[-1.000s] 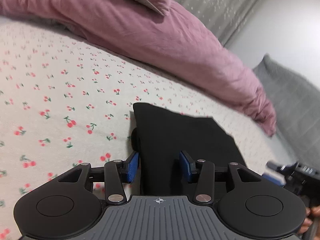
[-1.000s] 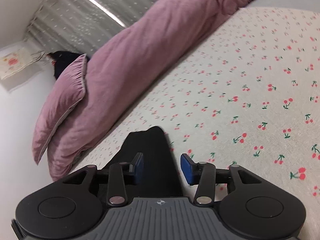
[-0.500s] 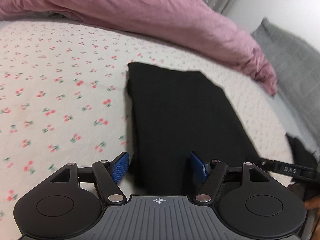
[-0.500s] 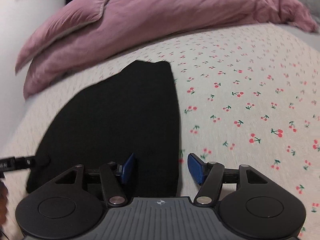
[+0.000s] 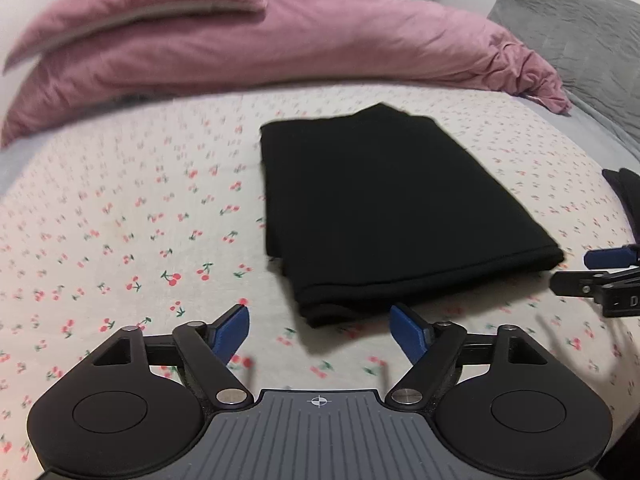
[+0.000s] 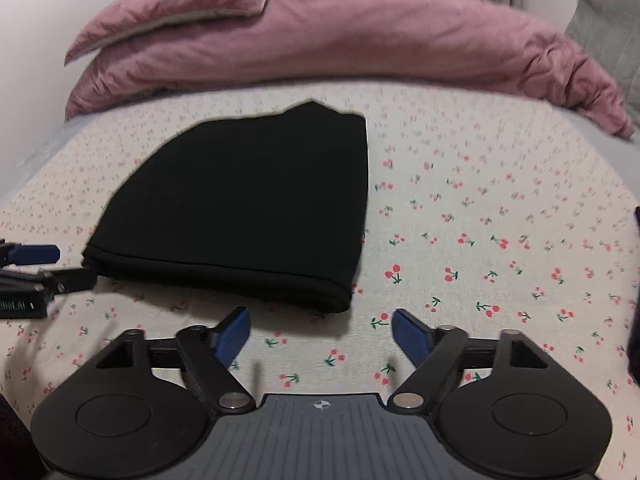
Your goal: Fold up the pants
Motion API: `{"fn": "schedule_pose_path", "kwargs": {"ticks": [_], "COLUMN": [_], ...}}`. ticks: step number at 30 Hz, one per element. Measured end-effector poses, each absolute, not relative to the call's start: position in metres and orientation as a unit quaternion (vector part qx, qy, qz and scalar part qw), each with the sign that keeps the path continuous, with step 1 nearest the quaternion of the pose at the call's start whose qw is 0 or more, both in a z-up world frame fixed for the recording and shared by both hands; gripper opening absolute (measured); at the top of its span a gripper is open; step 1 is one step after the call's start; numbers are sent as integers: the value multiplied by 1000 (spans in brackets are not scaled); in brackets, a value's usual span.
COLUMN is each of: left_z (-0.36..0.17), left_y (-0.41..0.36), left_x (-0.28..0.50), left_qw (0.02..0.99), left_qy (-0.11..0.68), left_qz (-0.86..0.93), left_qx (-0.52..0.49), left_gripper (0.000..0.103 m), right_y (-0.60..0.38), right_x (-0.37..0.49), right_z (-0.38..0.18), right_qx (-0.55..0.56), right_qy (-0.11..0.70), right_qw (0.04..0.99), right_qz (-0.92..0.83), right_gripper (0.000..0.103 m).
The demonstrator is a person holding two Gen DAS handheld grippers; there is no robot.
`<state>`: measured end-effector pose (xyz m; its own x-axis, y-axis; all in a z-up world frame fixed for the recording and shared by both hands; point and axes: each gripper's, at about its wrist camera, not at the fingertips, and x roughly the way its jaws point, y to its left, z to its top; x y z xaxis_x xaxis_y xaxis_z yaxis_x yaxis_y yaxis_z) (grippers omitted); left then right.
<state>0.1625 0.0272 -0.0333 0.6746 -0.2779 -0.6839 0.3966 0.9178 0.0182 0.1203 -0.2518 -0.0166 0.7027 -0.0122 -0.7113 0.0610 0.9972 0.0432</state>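
Observation:
The black pants (image 5: pixel 384 208) lie folded into a flat rectangle on the cherry-print bed sheet (image 5: pixel 120 216). My left gripper (image 5: pixel 320 330) hovers just short of the bundle's near edge, its jaws opening with nothing between the blue pads. In the right wrist view the same folded pants (image 6: pixel 248 200) lie ahead and to the left. My right gripper (image 6: pixel 320 330) is over bare sheet, jaws opening and holding nothing. Each gripper's tip shows at the edge of the other's view: the right gripper (image 5: pixel 600 276), the left gripper (image 6: pixel 32 268).
A pink duvet (image 5: pixel 320 48) and a pink pillow (image 5: pixel 140 12) lie along the far side of the bed. A grey pillow (image 5: pixel 580 20) sits at the far right. A dark cloth item (image 5: pixel 628 192) shows at the right edge.
Both grippers let go of the pants, drew back from the bundle and widened their jaws. Both wrists rolled level, so the whole folded bundle now lies in view ahead.

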Motion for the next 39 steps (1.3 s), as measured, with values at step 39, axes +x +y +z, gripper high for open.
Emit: {"fn": "schedule_pose_path", "kwargs": {"ticks": [39], "left_z": [-68], "left_y": [-7], "left_x": [127], "left_qw": [928], "left_qy": [356], "left_qz": [-69], "left_qx": [84], "left_gripper": [103], "right_y": [-220], "right_x": [102], "right_z": [-52], "right_qx": [-24], "right_qy": [382], "right_qw": [920], "right_qz": [-86], "right_gripper": [94]}}
